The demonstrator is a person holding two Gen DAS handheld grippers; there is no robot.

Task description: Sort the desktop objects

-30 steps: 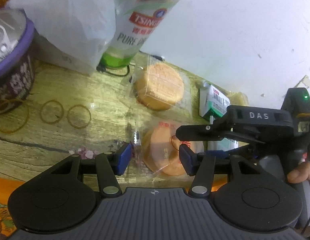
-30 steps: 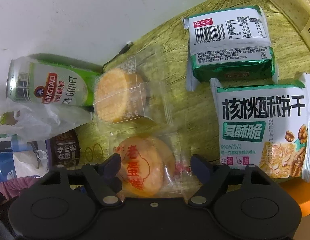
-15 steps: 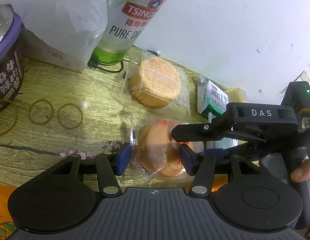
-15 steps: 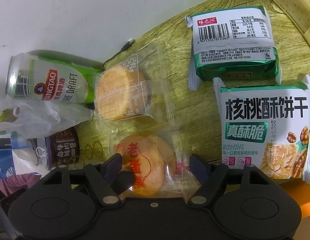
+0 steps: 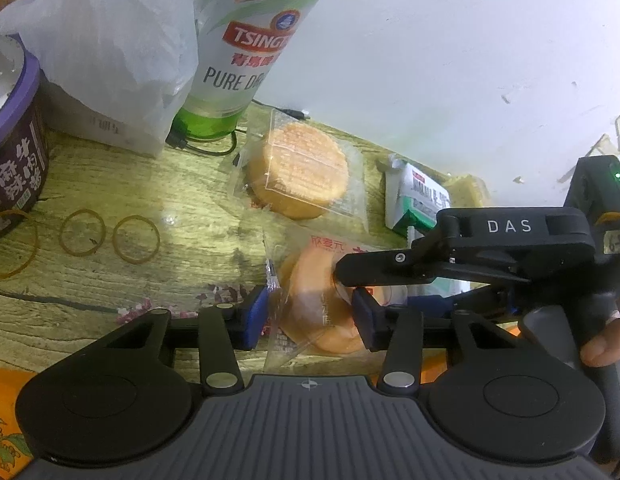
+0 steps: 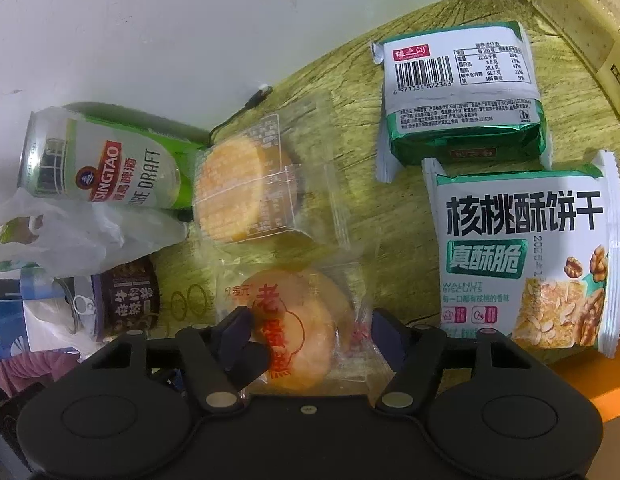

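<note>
Both grippers sit on the same thing: the near wrapped cake (image 6: 297,332) (clear wrapper, red print), lying flat on the table (image 5: 109,280) at the front edge of the snack cluster.

L gripper (image 5: 310,316): jaws closing, cake between the blue pads, wrapper film already touching both pads and bunching; looks like a grip forming on the cake. R gripper (image 6: 310,344): jaws also closing, cake wrapper between them; left pad at the wrapper edge, right pad near the crimped seam; can't tell if it presses yet.

Key relation: the cake lies straight ahead of and below both grippers, centred in each gap, and the two come at it from different sides, so the R gripper's finger (image 5: 374,272) crosses over the cake in the left view. The cake is round, no long axis; the wrapper's seams run toward the R gripper's pads. Neither hand is clearly nearer. The second wrapped cake (image 6: 237,192) lies just beyond, touching or nearly so.
</note>
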